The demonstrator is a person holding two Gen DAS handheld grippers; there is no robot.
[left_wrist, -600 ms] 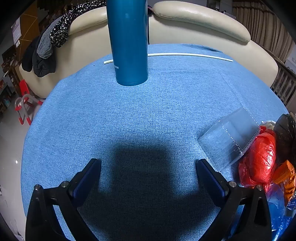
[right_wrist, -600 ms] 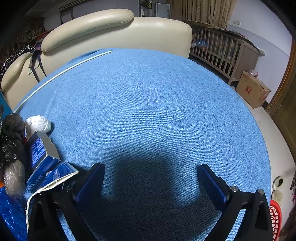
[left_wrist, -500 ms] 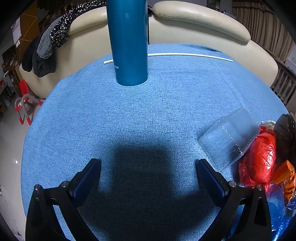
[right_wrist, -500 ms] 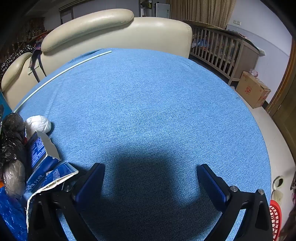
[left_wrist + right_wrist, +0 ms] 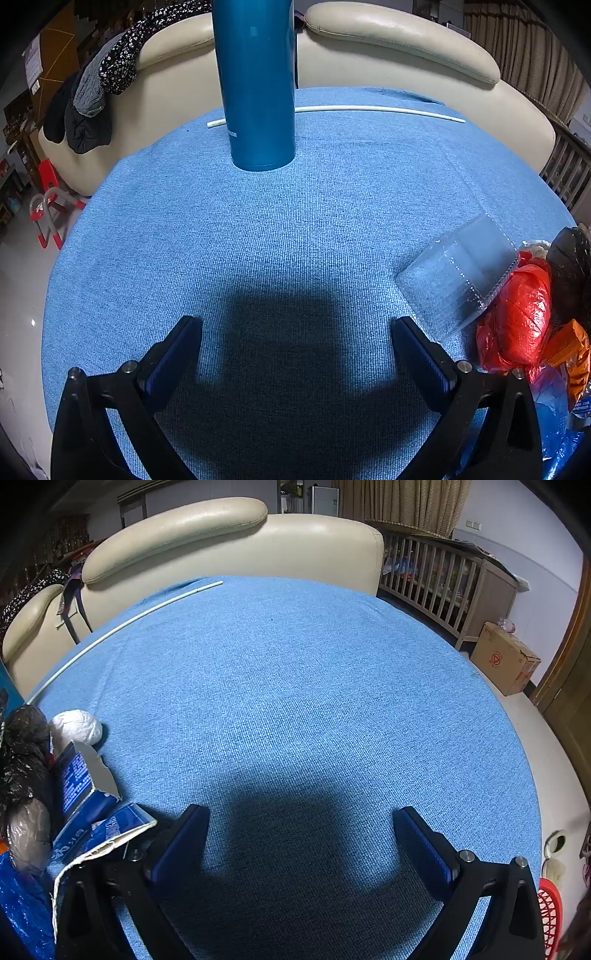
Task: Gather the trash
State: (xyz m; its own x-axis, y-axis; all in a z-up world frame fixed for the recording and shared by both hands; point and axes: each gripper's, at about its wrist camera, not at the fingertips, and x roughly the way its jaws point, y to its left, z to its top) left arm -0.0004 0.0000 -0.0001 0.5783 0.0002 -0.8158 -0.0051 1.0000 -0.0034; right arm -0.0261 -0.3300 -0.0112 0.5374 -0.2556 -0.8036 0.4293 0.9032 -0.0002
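Note:
A pile of trash lies on the blue tablecloth [image 5: 295, 229] between my grippers. In the left wrist view it is at the right edge: a clear plastic clamshell box [image 5: 456, 275], a red plastic bag [image 5: 517, 325], a black bag [image 5: 569, 258], an orange wrapper [image 5: 570, 347] and a blue bag [image 5: 550, 410]. In the right wrist view it is at the left edge: a torn blue carton [image 5: 85, 805], a white paper ball [image 5: 75, 727], the black bag [image 5: 24, 753] and the blue bag [image 5: 22, 904]. My left gripper [image 5: 295, 325] is open and empty. My right gripper [image 5: 301, 812] is open and empty.
A tall teal bottle [image 5: 256, 81] stands at the far side of the table. A thin white rod [image 5: 369, 109] lies behind it, also in the right wrist view [image 5: 122, 627]. A cream sofa [image 5: 229, 542] is beyond the table. A red basket [image 5: 550, 915] sits on the floor at the right.

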